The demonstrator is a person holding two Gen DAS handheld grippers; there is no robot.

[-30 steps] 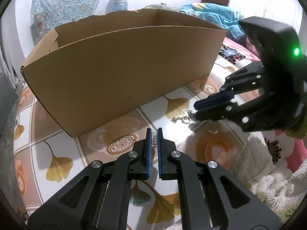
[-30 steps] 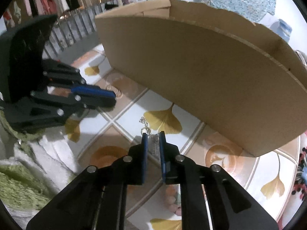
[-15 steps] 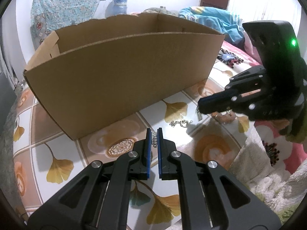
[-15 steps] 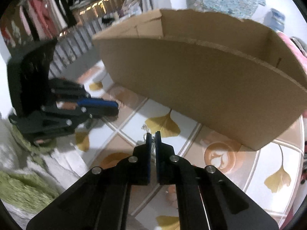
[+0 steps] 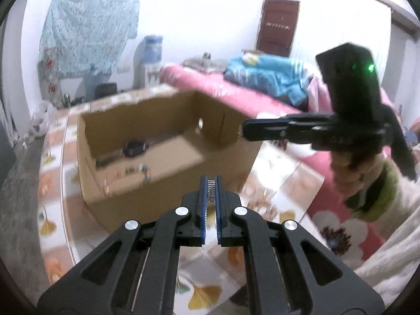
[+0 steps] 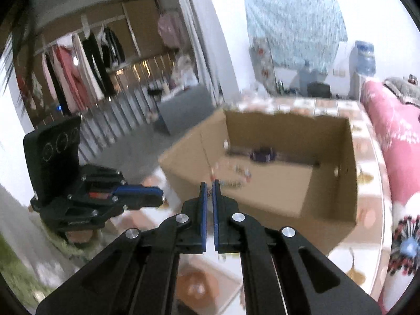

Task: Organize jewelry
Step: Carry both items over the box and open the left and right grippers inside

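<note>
Both hand-held grippers have risen above the box [image 5: 147,183]: right hand-held gripper [image 6: 209,191] pinches a chain, left hand-held gripper [image 5: 210,183] a silver piece. Some jewelry [image 6: 261,155] lies inside; we still must drop these.

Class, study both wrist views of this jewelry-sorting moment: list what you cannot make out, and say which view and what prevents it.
- Small pieces on the cardboard box floor, both views: motion blur; types unreadable.
- Dark item at the back wall: blurred; could be a pouch or case.
- Chain pinched in the right gripper: only a glint shows; its length is hidden by the pads.
- Left gripper contents: a studded strip, identity unclear.
</note>
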